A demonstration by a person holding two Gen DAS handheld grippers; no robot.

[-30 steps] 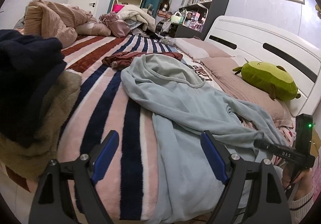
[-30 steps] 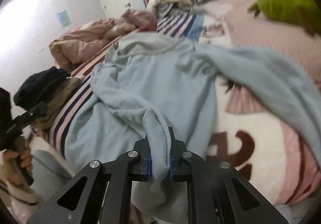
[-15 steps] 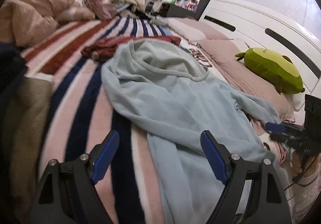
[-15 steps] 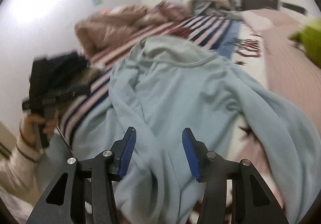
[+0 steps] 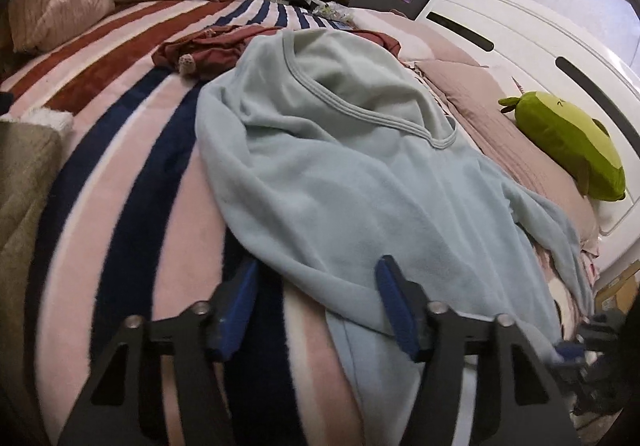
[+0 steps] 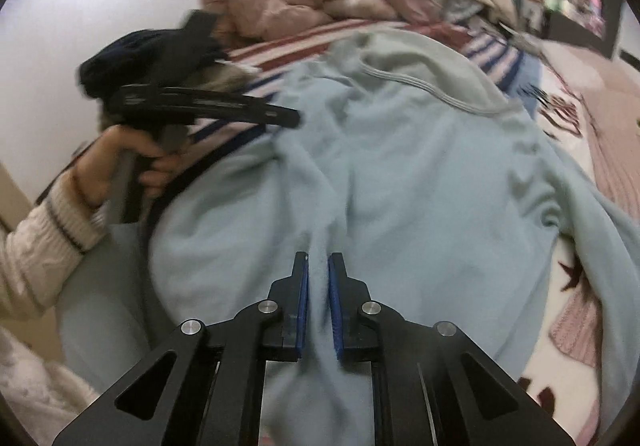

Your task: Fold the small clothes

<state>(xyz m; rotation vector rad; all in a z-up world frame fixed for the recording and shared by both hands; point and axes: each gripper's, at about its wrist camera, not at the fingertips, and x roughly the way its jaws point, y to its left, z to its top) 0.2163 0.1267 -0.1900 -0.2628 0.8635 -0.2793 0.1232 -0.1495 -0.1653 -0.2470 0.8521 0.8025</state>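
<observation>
Biggest risk here, I'd say: the right gripper point(image 6: 318, 298) only has a thin pinch of fleece, a narrow ridge bunched up between its blue pads point(image 6: 302, 302). If it pulls hard or at an angle, that ridge could slip out, or it drags just the top layer and the light blue sweatshirt point(image 5: 360, 182) ends up more wrinkled than folded. The fabric looks soft and thick, so I'd expect it to slide a bit on the pads.

Second worry: the sweatshirt lies spread on the striped blanket point(image 5: 132, 174) of the bed, neckline toward 12 o'clock, and one sleeve trails off toward 4 o'clock near the bed's edge in the left view. A tug from the hem could haul that sleeve along crooked. The dark red garment point(image 5: 208, 50) sits right at the collar around 11 o'clock and might get caught up too.

Grippers: the right one is nearly closed, jaws clamped on that fold near the hem. The left gripper point(image 5: 316, 306) is wide open and holds nothing, its fingers straddling the sweatshirt's left edge at the bottom of its view, one over the blanket and one over the fleece. Whether the tips actually touch the cloth, I can't tell. The green plush toy point(image 5: 568, 150) sits well away at 3 o'clock, no issue.
</observation>
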